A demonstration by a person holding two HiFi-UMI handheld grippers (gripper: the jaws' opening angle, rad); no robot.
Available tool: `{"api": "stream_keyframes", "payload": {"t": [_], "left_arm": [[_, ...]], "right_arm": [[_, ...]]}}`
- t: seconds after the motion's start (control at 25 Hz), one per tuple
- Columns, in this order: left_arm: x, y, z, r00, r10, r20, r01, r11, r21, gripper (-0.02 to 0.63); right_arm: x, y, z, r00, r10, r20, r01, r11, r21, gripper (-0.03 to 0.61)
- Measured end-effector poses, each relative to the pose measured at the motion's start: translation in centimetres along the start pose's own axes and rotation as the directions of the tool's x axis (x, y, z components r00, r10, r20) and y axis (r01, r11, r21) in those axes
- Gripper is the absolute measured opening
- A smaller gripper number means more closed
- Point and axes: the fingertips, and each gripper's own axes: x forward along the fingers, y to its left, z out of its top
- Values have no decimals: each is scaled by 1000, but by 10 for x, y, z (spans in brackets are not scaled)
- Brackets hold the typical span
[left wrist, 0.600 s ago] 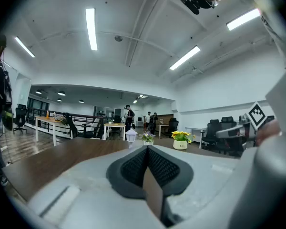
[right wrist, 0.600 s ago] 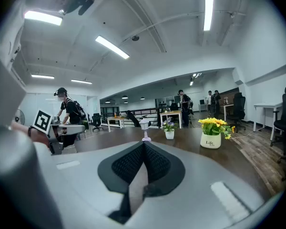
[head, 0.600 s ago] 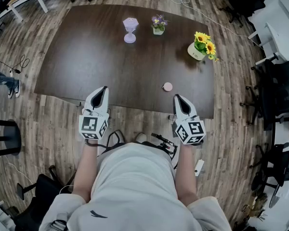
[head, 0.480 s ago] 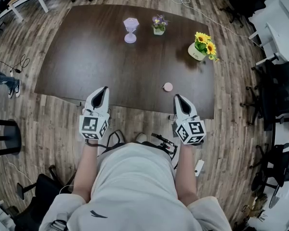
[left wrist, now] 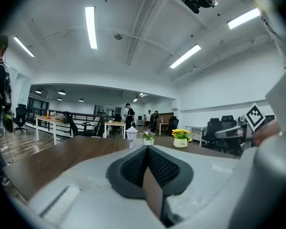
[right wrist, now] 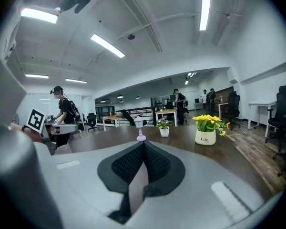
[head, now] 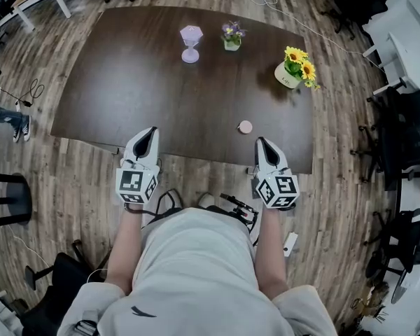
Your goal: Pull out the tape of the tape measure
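A small round pink tape measure [head: 246, 127] lies on the dark wooden table [head: 126, 82], near its front edge at the right. My right gripper [head: 260, 141] hovers just in front of it at the table's edge, jaws shut and empty, a short gap away from it. My left gripper [head: 151, 129] is at the front edge further left, also shut on nothing. In the left gripper view the left gripper [left wrist: 146, 147] shows its pads pressed together; the right gripper [right wrist: 143, 142] looks the same in its own view. The tape measure is hidden in both gripper views.
At the table's far side stand a lilac lantern ornament [head: 190, 43], a small pot of purple flowers [head: 232, 36] and a white pot of sunflowers [head: 288, 74]. Black office chairs [head: 406, 128] stand to the right. Cables and gear lie on the floor by the person's feet [head: 234, 207].
My right gripper has drifted slightly to the right. Everything else looks the same.
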Motion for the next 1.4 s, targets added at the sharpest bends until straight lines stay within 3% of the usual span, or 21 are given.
{"api": "stream_keyframes", "payload": {"t": [0.16,0.52,0.68,0.96,1.28,1.4], "left_arm": [[0,5,-2,1000,8,-5,-8,1000,-3,6],[7,9,-3,1000,12,-16,-12,1000,-10,6],[9,10,-6,1000,11,-21,-11,1000,-18,6],[9,9,-6,999,16,-31,-17,1000,-15,6],[-3,15,-12,997,44,-58,-44,999,-4,6],[-8,19,-15,996,56,-69,-56,998,1,6]], "right_arm": [[10,-11,-19,998,-35,-60,34,999,-17,-3],[48,-25,-70,975,-28,-221,23,999,-25,83],[71,-34,-106,937,-13,-350,-11,998,-67,157],[100,-59,-144,853,-19,-521,-73,985,-155,189],[112,-75,-167,789,31,-614,-132,984,-120,268],[117,-73,-170,784,62,-618,-157,983,-100,282]]}}
